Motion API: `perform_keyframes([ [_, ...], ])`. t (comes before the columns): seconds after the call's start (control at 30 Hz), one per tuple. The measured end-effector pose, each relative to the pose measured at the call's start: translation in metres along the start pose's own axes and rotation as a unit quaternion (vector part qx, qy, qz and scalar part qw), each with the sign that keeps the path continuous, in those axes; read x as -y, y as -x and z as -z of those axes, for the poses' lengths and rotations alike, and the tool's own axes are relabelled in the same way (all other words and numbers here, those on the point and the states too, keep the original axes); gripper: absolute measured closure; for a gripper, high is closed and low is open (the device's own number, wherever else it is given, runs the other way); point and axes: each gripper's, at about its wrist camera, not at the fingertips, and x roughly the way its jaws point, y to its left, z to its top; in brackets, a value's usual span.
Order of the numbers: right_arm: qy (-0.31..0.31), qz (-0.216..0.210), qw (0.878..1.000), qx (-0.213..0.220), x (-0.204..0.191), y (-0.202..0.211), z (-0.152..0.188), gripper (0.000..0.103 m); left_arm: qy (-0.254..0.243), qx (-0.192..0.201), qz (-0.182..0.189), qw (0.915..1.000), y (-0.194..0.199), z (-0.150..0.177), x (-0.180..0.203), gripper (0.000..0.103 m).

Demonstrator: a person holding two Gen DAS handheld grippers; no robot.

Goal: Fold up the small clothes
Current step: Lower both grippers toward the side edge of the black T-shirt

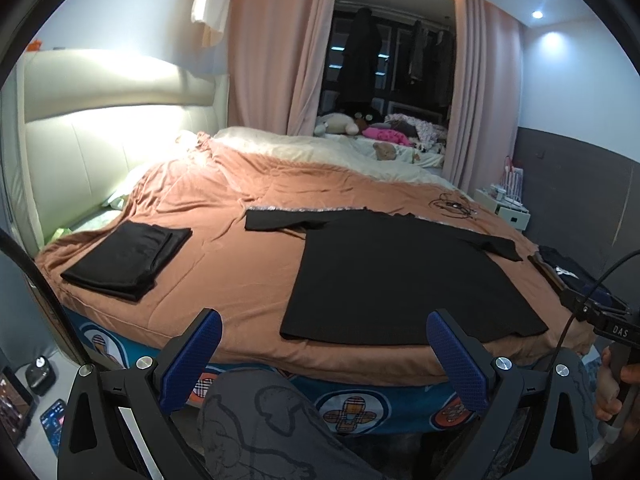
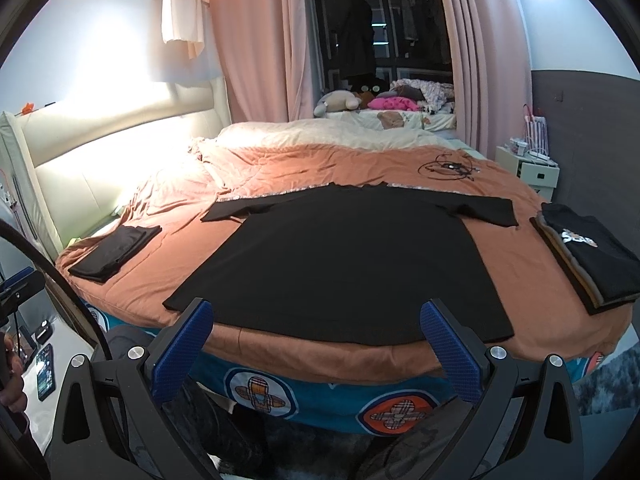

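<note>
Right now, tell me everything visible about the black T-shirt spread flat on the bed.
The black T-shirt is plain, of soft matte fabric, with no print showing. It lies flat and unfolded on the orange-brown bedcover, both short sleeves stretched sideways, collar toward the far side, hem along the near edge of the bed. It looks smooth, with few wrinkles. Neither gripper touches it: both hover open before the hem. It lies apart from the folded garments on either side.

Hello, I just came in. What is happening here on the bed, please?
A person is folding clothes with two handheld grippers. A black T-shirt lies spread flat on the orange blanket, not yet folded. The left gripper and right gripper are both open near its bottom hem, holding nothing. One folded black garment lies to the left, and a stack of folded clothes to the right.
</note>
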Motion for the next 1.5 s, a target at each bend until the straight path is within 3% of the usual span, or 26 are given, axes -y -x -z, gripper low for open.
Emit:
perform_keyframes([
  [0.6, -0.005, -0.003, 0.995, -0.096, 0.021, -0.147, -0.067, 0.000, 0.047, -0.091, -0.023, 0.9945, -0.155, -0.042, -0.044, 0.004],
  [0.93, -0.006, -0.009, 0.992, -0.123, 0.021, -0.214, -0.110, 0.000, 0.082, -0.128, -0.031, 0.9879, -0.219, -0.057, -0.073, 0.013],
  [1.07, -0.002, -0.010, 0.991, -0.132, 0.020, -0.243, -0.122, 0.000, 0.098, -0.144, -0.035, 0.9842, -0.245, -0.065, -0.087, 0.023],
  [1.3, -0.016, -0.022, 0.985, -0.169, 0.028, -0.298, -0.143, 0.019, 0.121, -0.164, -0.033, 0.9785, -0.291, -0.084, -0.108, 0.027],
  [1.5, -0.030, -0.034, 0.982, -0.184, 0.034, -0.343, -0.164, 0.021, 0.133, -0.182, -0.029, 0.9739, -0.340, -0.107, -0.121, 0.033],
])
